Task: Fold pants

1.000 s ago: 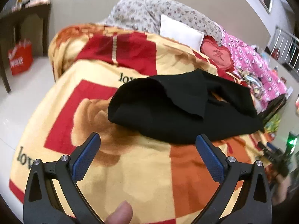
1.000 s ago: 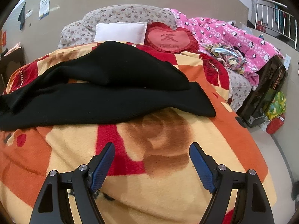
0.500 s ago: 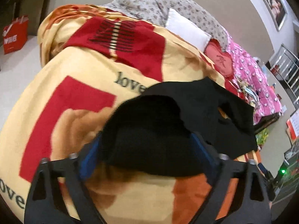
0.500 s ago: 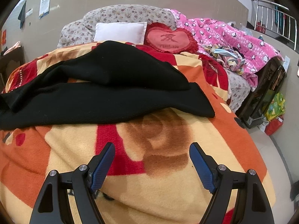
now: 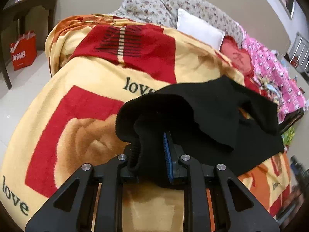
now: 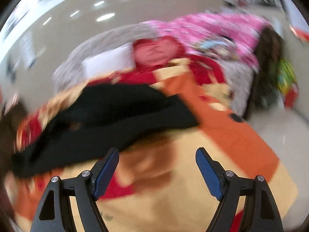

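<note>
Black pants (image 5: 212,116) lie crumpled on a yellow, red and orange blanket (image 5: 92,89) on a bed. My left gripper (image 5: 149,150) is shut on the near ribbed end of the pants, and the cloth bunches up between its fingers. In the right wrist view, which is blurred, the pants (image 6: 115,119) stretch across the blanket (image 6: 173,193). My right gripper (image 6: 157,164) is open and empty, just in front of the pants' near edge.
A white pillow (image 5: 199,29), a red heart cushion (image 5: 237,58) and a pink quilt (image 5: 274,77) lie at the head of the bed. A dark table (image 5: 25,9) and a red bag (image 5: 23,50) stand on the floor at the left.
My left gripper moved forward to the pants and shut on their near end. My right gripper stayed open, and its view has swung and gone blurred with motion.
</note>
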`<control>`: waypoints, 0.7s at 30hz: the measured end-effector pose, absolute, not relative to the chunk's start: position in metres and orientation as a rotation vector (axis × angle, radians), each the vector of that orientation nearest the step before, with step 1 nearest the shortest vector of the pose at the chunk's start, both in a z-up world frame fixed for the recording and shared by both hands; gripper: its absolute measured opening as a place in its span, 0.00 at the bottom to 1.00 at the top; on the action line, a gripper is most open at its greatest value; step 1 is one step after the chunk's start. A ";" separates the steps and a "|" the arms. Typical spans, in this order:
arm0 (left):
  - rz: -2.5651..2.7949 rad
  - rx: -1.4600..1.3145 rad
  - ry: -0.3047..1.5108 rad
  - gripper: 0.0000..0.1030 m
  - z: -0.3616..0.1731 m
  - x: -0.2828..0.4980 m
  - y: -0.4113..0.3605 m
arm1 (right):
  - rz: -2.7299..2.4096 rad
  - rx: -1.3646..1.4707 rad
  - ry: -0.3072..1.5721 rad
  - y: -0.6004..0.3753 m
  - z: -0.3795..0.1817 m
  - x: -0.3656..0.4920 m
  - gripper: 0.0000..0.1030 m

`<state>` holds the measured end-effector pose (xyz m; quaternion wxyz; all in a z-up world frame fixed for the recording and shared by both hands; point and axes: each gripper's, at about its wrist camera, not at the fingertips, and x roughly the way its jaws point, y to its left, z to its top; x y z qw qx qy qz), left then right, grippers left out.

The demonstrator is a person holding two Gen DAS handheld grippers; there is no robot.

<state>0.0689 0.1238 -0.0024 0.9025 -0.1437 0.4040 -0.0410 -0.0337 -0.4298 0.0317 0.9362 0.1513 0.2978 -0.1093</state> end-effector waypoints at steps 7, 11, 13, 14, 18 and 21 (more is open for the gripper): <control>-0.029 -0.214 0.852 0.20 -0.001 0.071 0.112 | -0.117 0.507 0.775 -0.490 0.032 0.017 0.74; -0.016 -0.189 0.852 0.20 -0.001 0.072 0.109 | -0.055 0.642 0.859 -0.503 0.016 0.038 0.74; -0.021 -0.207 0.854 0.20 -0.002 0.072 0.111 | -0.072 0.659 0.830 -0.508 0.017 0.042 0.73; -0.025 -0.220 0.855 0.20 -0.002 0.072 0.113 | -0.069 0.692 0.817 -0.512 0.017 0.046 0.73; -0.047 -0.271 0.856 0.20 -0.003 0.073 0.118 | -0.042 0.783 0.782 -0.525 0.012 0.057 0.67; -0.055 -0.285 0.855 0.20 -0.003 0.073 0.119 | -0.056 0.812 0.798 -0.528 0.008 0.054 0.39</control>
